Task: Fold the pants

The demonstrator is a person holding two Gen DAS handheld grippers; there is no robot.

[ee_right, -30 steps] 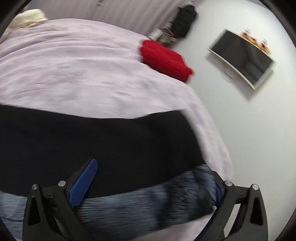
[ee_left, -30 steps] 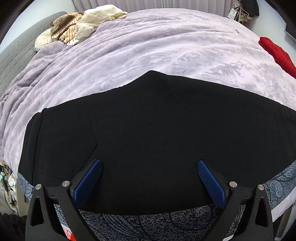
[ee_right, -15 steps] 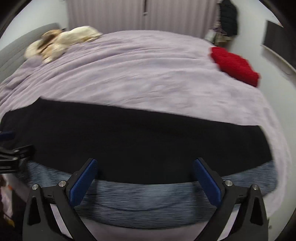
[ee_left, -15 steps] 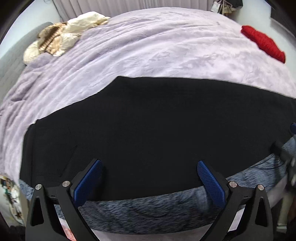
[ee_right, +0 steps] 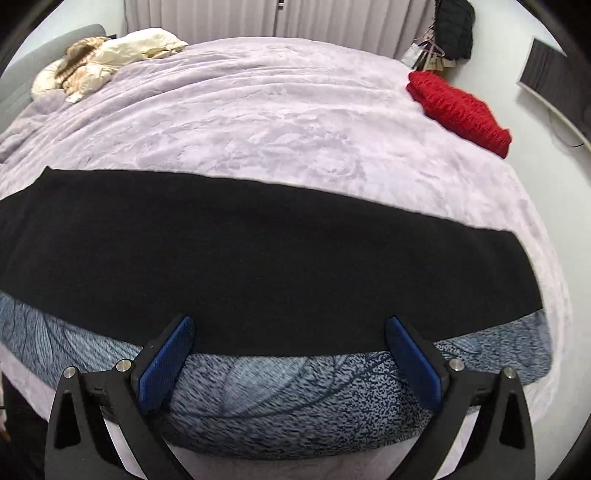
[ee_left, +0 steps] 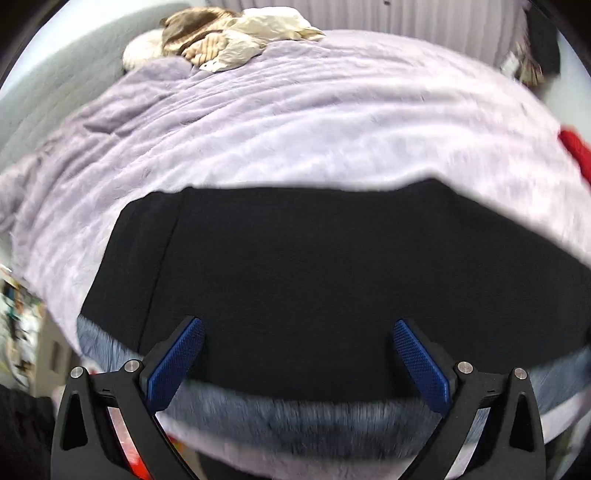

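Observation:
Black pants (ee_left: 314, 280) lie flat in a long band across the near side of a lilac-covered bed (ee_left: 295, 129); their waist end with a seam shows at the left of the left wrist view. In the right wrist view the pants (ee_right: 258, 258) stretch from the left edge to a leg end at the right. My left gripper (ee_left: 297, 350) hangs open over the near edge of the pants, nothing between its blue pads. My right gripper (ee_right: 288, 349) is open too, at the near edge of the pants.
A blue-grey patterned cloth (ee_right: 295, 391) lies under the pants along the bed's near edge. A red knitted item (ee_right: 458, 110) sits at the far right of the bed. Cream and brown clothes (ee_right: 99, 62) are piled at the far left. Dark garments (ee_right: 454, 29) hang by the wall.
The left wrist view has swung left toward the waist end of the pants. The right wrist view has swung left from the bed's right corner to face the pants. Both grippers stayed open.

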